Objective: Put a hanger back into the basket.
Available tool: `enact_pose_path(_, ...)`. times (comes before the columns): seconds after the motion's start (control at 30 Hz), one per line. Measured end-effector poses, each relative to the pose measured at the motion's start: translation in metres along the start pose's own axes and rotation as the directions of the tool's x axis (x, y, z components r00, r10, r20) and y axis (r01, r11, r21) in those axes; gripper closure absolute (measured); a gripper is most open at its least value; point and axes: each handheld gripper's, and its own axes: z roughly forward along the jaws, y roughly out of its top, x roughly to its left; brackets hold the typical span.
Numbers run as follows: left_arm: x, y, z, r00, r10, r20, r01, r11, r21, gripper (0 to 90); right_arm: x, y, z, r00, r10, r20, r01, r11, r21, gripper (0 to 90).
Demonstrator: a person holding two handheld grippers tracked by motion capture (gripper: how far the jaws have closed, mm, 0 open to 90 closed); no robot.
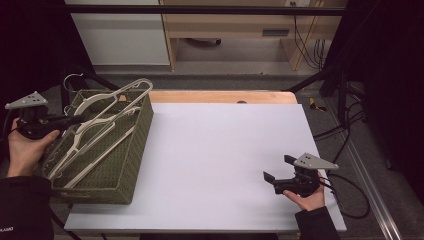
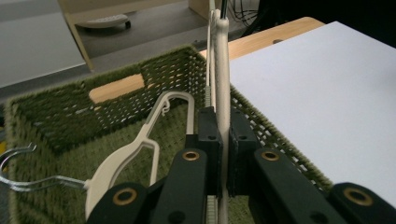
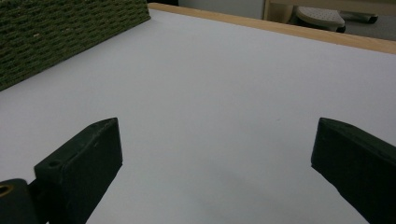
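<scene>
The basket (image 1: pixel 131 150) sits at the desk's (image 1: pixel 225 160) left edge, hangers (image 1: pixel 95 132) piled in it — one of them (image 2: pixel 221 93) pinched in my left gripper (image 1: pixel 75 119) over the basket's left rim. My right gripper (image 1: pixel 278 168) rests near the front right corner — jaws apart.

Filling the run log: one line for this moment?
left gripper: shut on hanger over basket | right gripper: open, empty, above table
</scene>
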Motion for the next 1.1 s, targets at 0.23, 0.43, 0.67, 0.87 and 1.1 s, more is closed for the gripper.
enact_pose_path(0.23, 0.01, -0.016, -0.001, 0.9994, -0.023, -0.027, 0.024, 0.9995, 0.023, 86.2, 0.0, 0.0, 0.0, 1.0, -0.001, 0.001, 0.001, 1.0, 0.0, 2.4)
enact_pose_path(0.43, 0.01, -0.027, 0.004, 0.9985, -0.035, -0.042, 0.037, 0.9978, 0.055, 86.1, 0.0, 0.0, 0.0, 1.0, 0.0, 0.0, 0.0, 1.0, 0.005, 2.4)
enact_pose_path(0.67, 0.008, -0.039, 0.023, 0.9971, -0.055, -0.052, 0.061, 0.9893, 0.132, 86.1, 0.0, 0.0, 0.0, 1.0, -0.001, 0.001, 0.001, 1.0, 0.004, 2.4)
enact_pose_path(0.87, 0.009, -0.052, 0.034, 0.9936, -0.096, -0.058, 0.104, 0.9834, 0.148, 85.8, 0.0, 0.0, 0.0, 1.0, -0.001, 0.0, 0.001, 1.0, 0.006, 2.5)
enact_pose_path(1.1, 0.015, -0.065, 0.041, 0.9808, -0.167, -0.1, 0.18, 0.9729, 0.144, 84.2, -0.001, 0.0, -0.001, 1.0, 0.001, -0.001, -0.001, 1.0, 0.0, 2.5)
